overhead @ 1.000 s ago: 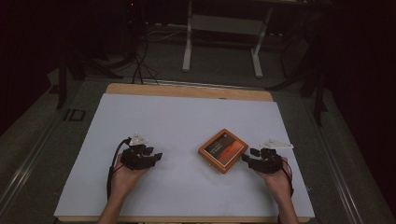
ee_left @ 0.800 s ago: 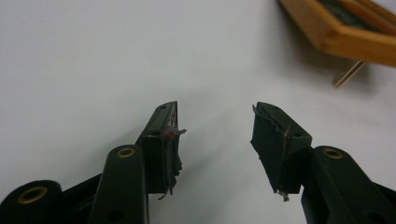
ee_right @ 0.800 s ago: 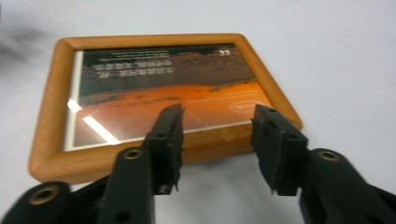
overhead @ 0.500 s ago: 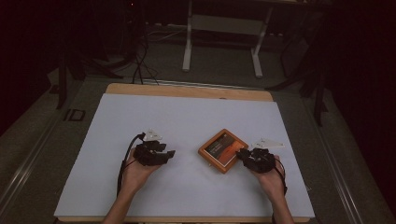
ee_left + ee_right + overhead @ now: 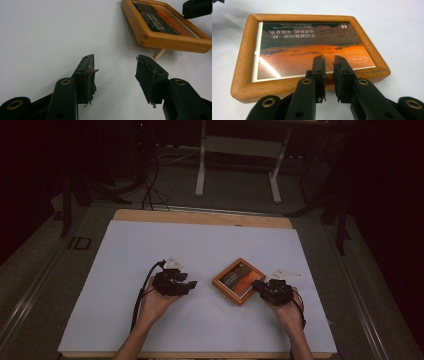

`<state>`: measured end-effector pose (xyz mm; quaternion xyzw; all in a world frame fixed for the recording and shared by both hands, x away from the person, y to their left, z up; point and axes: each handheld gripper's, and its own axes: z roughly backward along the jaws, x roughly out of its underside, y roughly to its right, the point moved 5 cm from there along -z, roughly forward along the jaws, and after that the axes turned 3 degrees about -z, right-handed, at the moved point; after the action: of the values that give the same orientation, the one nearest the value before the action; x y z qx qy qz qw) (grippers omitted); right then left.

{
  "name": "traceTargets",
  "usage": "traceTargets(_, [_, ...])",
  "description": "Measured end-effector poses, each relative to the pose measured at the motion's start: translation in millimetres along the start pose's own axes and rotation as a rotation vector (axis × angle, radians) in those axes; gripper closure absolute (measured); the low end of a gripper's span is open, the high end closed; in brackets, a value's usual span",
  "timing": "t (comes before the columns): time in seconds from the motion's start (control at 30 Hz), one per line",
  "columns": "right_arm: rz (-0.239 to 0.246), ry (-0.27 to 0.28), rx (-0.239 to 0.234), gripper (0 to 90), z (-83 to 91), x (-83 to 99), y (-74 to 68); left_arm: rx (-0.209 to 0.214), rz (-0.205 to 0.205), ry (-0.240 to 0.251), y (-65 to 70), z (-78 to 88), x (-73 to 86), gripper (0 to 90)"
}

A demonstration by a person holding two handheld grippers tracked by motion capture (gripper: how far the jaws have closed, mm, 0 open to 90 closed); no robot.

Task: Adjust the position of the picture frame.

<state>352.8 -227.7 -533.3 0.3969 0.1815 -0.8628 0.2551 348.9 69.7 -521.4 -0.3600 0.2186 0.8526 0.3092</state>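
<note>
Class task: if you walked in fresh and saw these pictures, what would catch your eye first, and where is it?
The small wooden picture frame with an orange photo lies right of centre on the pale white table sheet. The right tool hovers over its near edge, jaws nearly together, having just been closing. The left tool stands open over bare sheet, short of the frame.

From my seat, the picture frame [image 5: 239, 281] lies on the table [image 5: 120, 270], my left gripper [image 5: 191, 285] at its nine o'clock, my right gripper [image 5: 256, 285] touching its four o'clock edge.

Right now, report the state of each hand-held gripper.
Left hand-held gripper: open, nothing between its jaws, just been opening.
Right hand-held gripper: jaws just been closing, nearly together over the wooden picture frame; grip cannot be told.
</note>
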Motion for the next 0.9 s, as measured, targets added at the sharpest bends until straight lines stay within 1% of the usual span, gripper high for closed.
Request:
traceTargets(0.1, [-0.002,0.002,-0.001,80.1,-0.4,0.1,-0.2,0.012,-0.010,-0.002,5.2,-3.9,-3.8,49.3])
traceTargets(0.2, [-0.003,0.003,-0.004,80.6,-1.2,0.2,-0.4,0.032,-0.009,0.001,10.8,-8.5,-7.2,49.2])
traceTargets(0.23, [-0.005,0.003,-0.006,81.1,-1.3,0.3,-0.6,0.032,-0.009,0.001,10.8,-8.5,-7.2,49.0])
traceTargets(0.27, [-0.005,0.004,-0.009,82.4,-1.4,0.5,-0.9,0.047,-0.013,-0.001,14.4,-11.1,-8.8,48.9])
traceTargets(0.3, [-0.003,0.003,-0.012,83.5,-1.3,0.8,-1.2,0.047,-0.013,-0.001,14.4,-11.1,-8.8,48.6])
traceTargets(0.37, [0.000,0.004,-0.018,85.4,-1.4,1.5,-1.9,0.069,-0.001,0.000,20.7,-15.9,-10.8,47.5])
traceTargets(0.53, [-0.002,-0.002,-0.022,88.0,-0.3,5.4,-2.7,0.100,0.001,-0.003,31.4,-23.8,-11.8,46.2])
traceTargets(0.57, [-0.003,-0.006,-0.021,88.0,0.1,6.4,-2.7,0.100,0.001,-0.003,31.4,-23.8,-11.8,45.7])
traceTargets(0.6, [0.001,-0.007,-0.021,88.1,0.2,7.5,-2.4,0.113,0.000,-0.005,35.6,-26.7,-12.2,45.0])
traceTargets(0.7, [0.001,-0.013,-0.023,88.1,0.7,8.8,-2.5,0.120,0.003,-0.003,38.3,-28.0,-12.5,44.1])
traceTargets(0.73, [0.006,-0.026,-0.023,88.6,1.4,12.0,-2.7,0.147,-0.003,-0.002,45.7,-31.6,-13.3,43.2])
traceTargets(0.8, [0.012,-0.033,-0.023,88.9,1.5,14.2,-3.2,0.166,-0.006,-0.007,51.9,-34.7,-13.8,42.2])
traceTargets(0.83, [0.012,-0.033,-0.023,88.9,1.5,14.2,-3.2,0.166,-0.006,-0.007,51.9,-34.7,-13.8,41.8])
traceTargets(0.87, [0.013,-0.042,-0.023,88.9,1.8,15.5,-3.5,0.188,-0.002,-0.004,58.0,-37.8,-14.6,41.8])
traceTargets(0.9, [0.016,-0.055,-0.022,89.0,1.5,18.3,-3.4,0.190,-0.004,-0.006,59.6,-39.5,-14.7,41.5])
